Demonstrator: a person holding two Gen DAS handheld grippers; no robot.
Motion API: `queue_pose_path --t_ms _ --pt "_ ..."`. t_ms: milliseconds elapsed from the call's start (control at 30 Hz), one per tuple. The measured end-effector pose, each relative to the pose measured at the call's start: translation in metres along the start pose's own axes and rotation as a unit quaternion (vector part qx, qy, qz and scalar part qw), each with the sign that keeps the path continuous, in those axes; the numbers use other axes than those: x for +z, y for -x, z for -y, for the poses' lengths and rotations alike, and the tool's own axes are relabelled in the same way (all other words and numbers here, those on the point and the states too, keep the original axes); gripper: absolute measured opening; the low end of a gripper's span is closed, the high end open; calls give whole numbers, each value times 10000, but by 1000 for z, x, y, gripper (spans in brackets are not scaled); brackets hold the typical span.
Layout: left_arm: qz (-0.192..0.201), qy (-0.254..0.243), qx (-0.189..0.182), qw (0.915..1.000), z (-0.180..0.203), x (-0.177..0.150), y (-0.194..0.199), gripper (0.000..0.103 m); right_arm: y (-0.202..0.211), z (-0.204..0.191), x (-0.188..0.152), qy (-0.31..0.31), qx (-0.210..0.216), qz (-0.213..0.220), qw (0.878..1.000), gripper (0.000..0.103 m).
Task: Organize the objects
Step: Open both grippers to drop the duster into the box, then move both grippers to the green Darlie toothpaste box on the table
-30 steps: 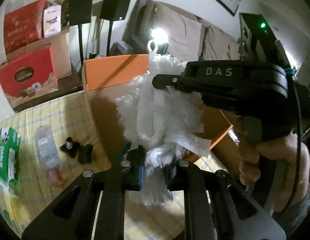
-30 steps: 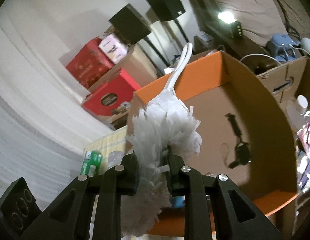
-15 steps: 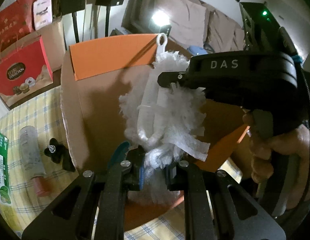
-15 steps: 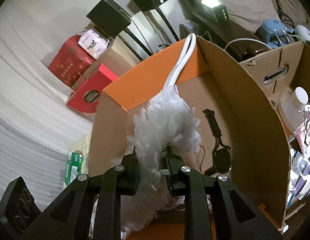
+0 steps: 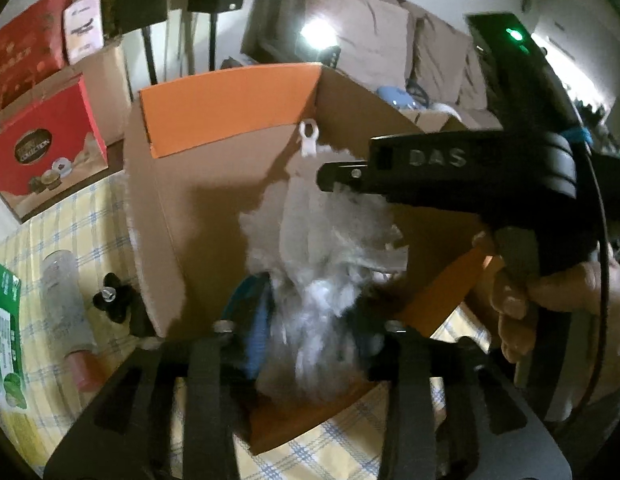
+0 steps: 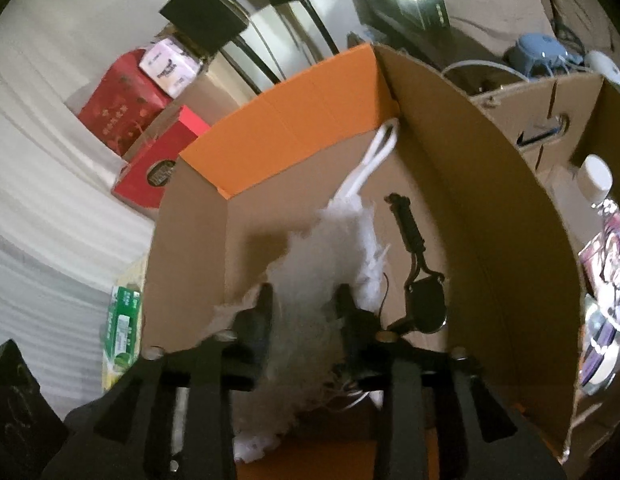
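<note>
A white fluffy duster [image 5: 322, 240] with a white plastic handle loop [image 5: 309, 136] hangs inside the open cardboard box with orange flaps [image 5: 230, 100]. It looks blurred. My left gripper [image 5: 310, 332] has the duster's lower end between its fingers; its jaws are opening and stand apart from the fluff. In the right wrist view the duster [image 6: 330, 248] also runs between my right gripper [image 6: 304, 308], whose jaws are opening too, over the box [image 6: 302, 112]. A hand holds the right gripper's black body [image 5: 430, 160] at the right.
In the box lie a black tool [image 6: 418, 280] and a blue item [image 5: 250, 300]. On the checked cloth [image 5: 70, 220] left of it are a clear bottle [image 5: 66, 300], a green pack [image 5: 6, 340] and a black knob [image 5: 114, 300]. Another carton [image 6: 550, 132] with a bottle [image 6: 594, 180] stands at the right.
Both grippers' jaws have spread apart from their tight grip on the duster. The duster has sunk deeper into the box, and both grippers have come down closer to it.
</note>
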State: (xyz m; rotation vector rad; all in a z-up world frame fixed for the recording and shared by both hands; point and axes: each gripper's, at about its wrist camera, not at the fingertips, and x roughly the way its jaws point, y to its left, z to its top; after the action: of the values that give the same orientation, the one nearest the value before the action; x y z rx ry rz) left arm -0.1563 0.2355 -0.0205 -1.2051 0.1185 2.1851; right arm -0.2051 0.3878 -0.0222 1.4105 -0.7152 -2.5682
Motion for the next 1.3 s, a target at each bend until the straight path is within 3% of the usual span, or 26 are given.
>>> queue_pose_path --t_ms 133,267,367,567,633,700,967,1133,1300 --pt "215 303 -286 9989 -13 1 19 54 15 -9 -1 124 -16 160 9998 55" --pt "372 406 -157 9984 -24 3 38 57 31 -16 -4 222 19 296 9993 59" --pt "478 495 -63 9976 -33 1 52 67 39 -24 -7 335 -12 391 9987 62" --pt "544 639 59 9965 -47 -11 73 70 47 -46 -19 720 -242 523 9957 77" --pt "596 634 185 9960 -51 -15 78 87 48 -55 -23 903 -418 560 9935 82" --pt "706 654 304 9949 -55 -22 87 92 48 -63 -28 1088 -562 617 9906 84" --pt "829 943 606 9902 -80 -43 111 95 48 -92 -45 1474 -589 725 9846 86" --pt "843 1116 980 9853 -95 -56 128 96 48 -111 -57 1702 -600 783 9805 94" --pt "928 1339 1207 9792 -114 -71 147 96 49 -138 -71 2145 -854 1008 9678 103"
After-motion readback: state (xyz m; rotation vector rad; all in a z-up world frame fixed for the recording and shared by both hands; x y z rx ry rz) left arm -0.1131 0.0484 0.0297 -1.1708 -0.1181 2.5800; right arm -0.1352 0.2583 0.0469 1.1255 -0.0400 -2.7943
